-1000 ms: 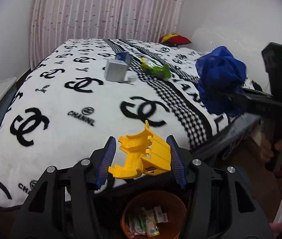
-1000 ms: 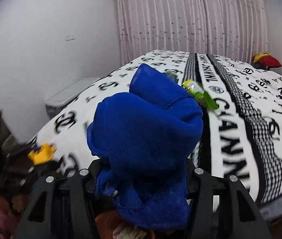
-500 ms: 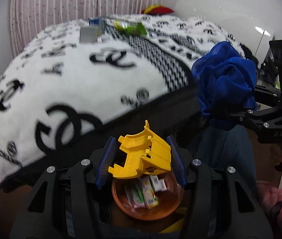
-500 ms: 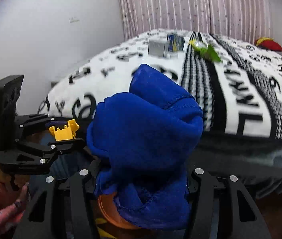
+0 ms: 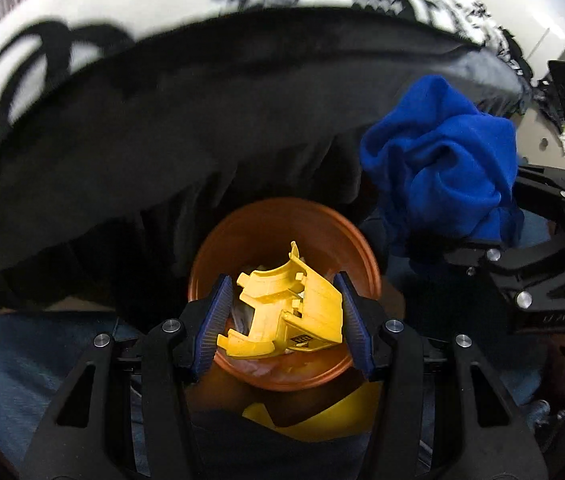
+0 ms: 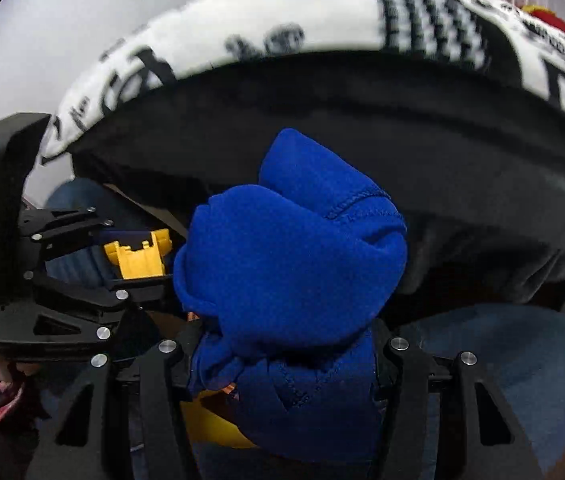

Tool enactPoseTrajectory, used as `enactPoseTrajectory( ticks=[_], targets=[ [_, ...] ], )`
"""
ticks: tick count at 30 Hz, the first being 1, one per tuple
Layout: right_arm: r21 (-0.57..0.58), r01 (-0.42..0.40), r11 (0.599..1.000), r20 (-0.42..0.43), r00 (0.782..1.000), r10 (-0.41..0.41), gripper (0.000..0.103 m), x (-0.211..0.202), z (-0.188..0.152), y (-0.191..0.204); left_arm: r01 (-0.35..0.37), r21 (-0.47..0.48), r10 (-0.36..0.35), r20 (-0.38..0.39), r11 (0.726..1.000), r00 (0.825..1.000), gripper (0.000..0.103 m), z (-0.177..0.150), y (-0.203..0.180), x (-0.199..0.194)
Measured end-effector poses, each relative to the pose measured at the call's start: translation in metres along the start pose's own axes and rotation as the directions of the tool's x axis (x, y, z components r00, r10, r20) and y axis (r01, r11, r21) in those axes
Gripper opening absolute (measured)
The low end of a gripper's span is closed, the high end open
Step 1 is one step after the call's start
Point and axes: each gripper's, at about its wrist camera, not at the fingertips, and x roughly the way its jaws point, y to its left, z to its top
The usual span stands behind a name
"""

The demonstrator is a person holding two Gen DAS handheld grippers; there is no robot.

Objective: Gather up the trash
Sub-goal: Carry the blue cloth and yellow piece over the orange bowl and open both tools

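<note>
While the left gripper [image 5: 282, 320] clamps a yellow plastic piece [image 5: 286, 316] above the orange bin [image 5: 282, 232], the right gripper [image 6: 282, 364] grips a bunched blue cloth [image 6: 294, 264] just beside it.

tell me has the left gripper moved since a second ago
Yes. The left gripper, shut on the yellow plastic piece, has swung down off the bed, which now sits at the frame's top, to over the orange bin.

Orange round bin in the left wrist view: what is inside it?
Inside the orange round bin, only pale scraps of wrapper show around the yellow plastic piece clamped in the left gripper. That piece covers most of the bin's floor, so the contents cannot be identified.
</note>
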Motion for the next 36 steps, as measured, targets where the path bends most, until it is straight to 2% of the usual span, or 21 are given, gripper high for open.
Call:
enactPoseTrajectory(
  ticks=[8, 15, 26, 28, 30, 32, 33, 34, 36],
  targets=[
    [0.037, 0.026, 0.999, -0.104, 0.994, -0.022, 0.056, 0.039, -0.008, -0.009, 0.02, -0.091, -0.031, -0.13, 0.996, 0.991, 0.052, -0.005, 0.009, 0.04],
    [0.049, 0.046, 0.998, -0.175, 0.984, -0.037, 0.056, 0.063, -0.01, -0.014, -0.002, -0.12, -0.021, -0.194, 0.993, 0.981, 0.052, -0.011, 0.014, 0.062],
    [0.036, 0.047, 0.998, -0.208, 0.977, -0.038, 0.057, 0.074, -0.013, -0.012, -0.021, -0.119, -0.007, -0.234, 0.993, 0.972, 0.052, -0.017, 0.018, 0.074],
    [0.031, 0.045, 0.999, -0.202, 0.979, -0.038, 0.061, 0.074, -0.011, -0.006, -0.023, -0.116, -0.005, -0.237, 0.993, 0.972, 0.052, -0.016, 0.017, 0.074],
    [0.037, 0.043, 0.998, -0.177, 0.984, -0.036, 0.073, 0.073, -0.012, -0.005, -0.036, -0.114, 0.008, -0.241, 0.993, 0.971, 0.054, -0.015, 0.016, 0.075],
    [0.057, 0.042, 0.998, -0.129, 0.991, -0.034, 0.075, 0.063, -0.008, -0.008, -0.064, -0.108, 0.038, -0.227, 0.992, 0.973, 0.077, -0.015, 0.016, 0.073],
    [0.066, 0.045, 0.997, -0.112, 0.993, -0.037, 0.077, 0.06, -0.007, -0.01, -0.078, -0.109, 0.052, -0.221, 0.991, 0.974, 0.082, -0.014, 0.016, 0.072],
    [0.081, 0.047, 0.996, -0.089, 0.995, -0.039, 0.082, 0.056, -0.005, -0.012, -0.086, -0.114, 0.061, -0.214, 0.99, 0.975, 0.084, -0.014, 0.017, 0.07],
    [0.108, 0.044, 0.993, -0.068, 0.997, -0.037, 0.082, 0.05, -0.003, -0.017, -0.083, -0.128, 0.055, -0.212, 0.988, 0.976, 0.085, -0.013, 0.02, 0.069]
  ],
)
